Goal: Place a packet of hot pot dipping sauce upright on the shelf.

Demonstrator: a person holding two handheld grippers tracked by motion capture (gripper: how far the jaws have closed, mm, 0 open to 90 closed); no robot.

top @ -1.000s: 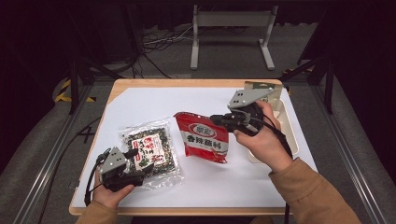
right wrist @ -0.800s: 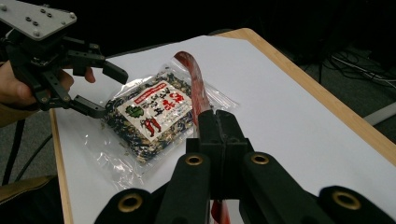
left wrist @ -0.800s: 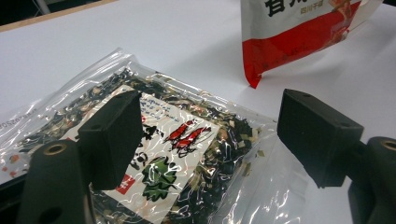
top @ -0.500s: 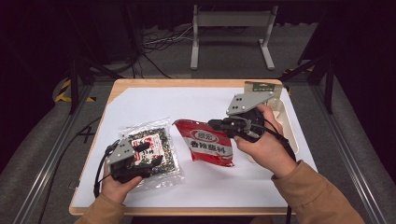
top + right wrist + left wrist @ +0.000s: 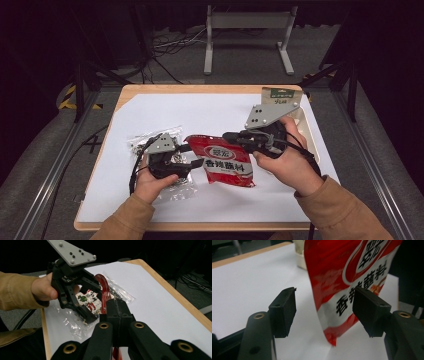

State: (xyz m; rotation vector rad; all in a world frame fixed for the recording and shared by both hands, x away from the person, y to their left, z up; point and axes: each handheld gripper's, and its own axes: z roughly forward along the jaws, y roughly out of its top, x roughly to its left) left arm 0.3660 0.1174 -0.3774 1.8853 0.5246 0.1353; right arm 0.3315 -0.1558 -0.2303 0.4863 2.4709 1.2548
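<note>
A red snack packet with white lettering is held up on edge near the table's middle. My right gripper is shut on its upper edge; in the right gripper view the jaws pinch the thin red packet. My left gripper is open at the packet's left side. In the left gripper view the red packet hangs with its lower corner between the spread fingertips, apart from both. The left gripper faces the right gripper's camera.
A clear bag of wrapped snacks lies under my left hand on the white sheet that covers the wooden table. A cream tray with a green-labelled packet stands at the right edge.
My left gripper has moved right, off the clear bag, up to the red packet. The right gripper has tilted the packet up on its edge.
</note>
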